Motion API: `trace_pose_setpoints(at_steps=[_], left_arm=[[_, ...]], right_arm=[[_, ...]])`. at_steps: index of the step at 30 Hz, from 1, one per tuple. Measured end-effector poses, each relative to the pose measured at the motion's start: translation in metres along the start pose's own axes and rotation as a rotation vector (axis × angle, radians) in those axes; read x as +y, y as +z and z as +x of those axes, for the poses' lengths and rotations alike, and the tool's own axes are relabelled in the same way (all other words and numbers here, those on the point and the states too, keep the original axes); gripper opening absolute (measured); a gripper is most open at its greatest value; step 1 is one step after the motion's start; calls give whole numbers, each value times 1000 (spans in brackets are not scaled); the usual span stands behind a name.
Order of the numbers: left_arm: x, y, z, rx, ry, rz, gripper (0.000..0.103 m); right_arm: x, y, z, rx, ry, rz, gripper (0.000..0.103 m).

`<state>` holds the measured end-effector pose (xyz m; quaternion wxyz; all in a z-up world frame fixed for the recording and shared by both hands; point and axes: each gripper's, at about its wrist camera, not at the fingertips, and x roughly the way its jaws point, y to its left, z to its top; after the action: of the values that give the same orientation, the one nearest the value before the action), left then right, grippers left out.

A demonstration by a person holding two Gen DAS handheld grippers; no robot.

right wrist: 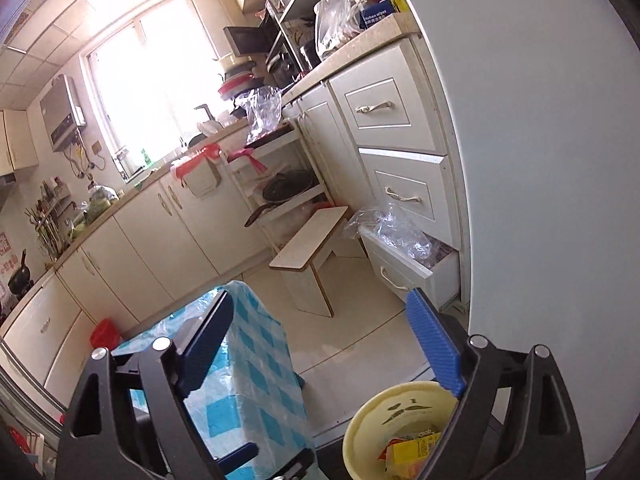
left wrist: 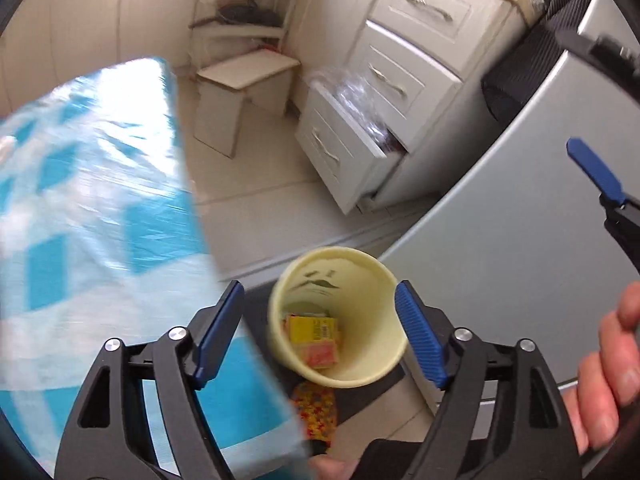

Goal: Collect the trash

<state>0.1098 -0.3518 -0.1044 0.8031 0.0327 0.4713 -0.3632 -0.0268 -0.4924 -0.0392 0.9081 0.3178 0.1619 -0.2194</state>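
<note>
A pale yellow bin stands on the floor below the table edge, with yellow and red wrappers inside. My left gripper hovers open above it, empty, its blue pads either side of the bin's mouth. The bin also shows in the right wrist view, low and right of centre, with wrappers in it. My right gripper is open and empty, held above and to the left of the bin. One blue finger of the right gripper shows at the right edge of the left wrist view.
A table with a blue-and-white checked cloth fills the left. A grey fridge stands on the right, beside white drawers, the lowest open with clear plastic. A small white stool stands on the tiled floor. A patterned red-yellow item lies below the bin.
</note>
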Motion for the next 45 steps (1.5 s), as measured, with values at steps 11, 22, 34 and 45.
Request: trace_pose_setpoints(at_steps=[11, 22, 34, 45], left_arm=[[137, -5, -170, -249, 322, -36, 89], [272, -44, -231, -297, 437, -327, 91], [294, -60, -241, -298, 444, -392, 92], [324, -63, -246, -285, 401, -499, 92]], right_arm=[[104, -37, 8, 63, 142, -200, 91], [205, -99, 25, 128, 231, -440, 94], [248, -149, 52, 239, 252, -583, 96], [297, -193, 90, 326, 274, -762, 96]])
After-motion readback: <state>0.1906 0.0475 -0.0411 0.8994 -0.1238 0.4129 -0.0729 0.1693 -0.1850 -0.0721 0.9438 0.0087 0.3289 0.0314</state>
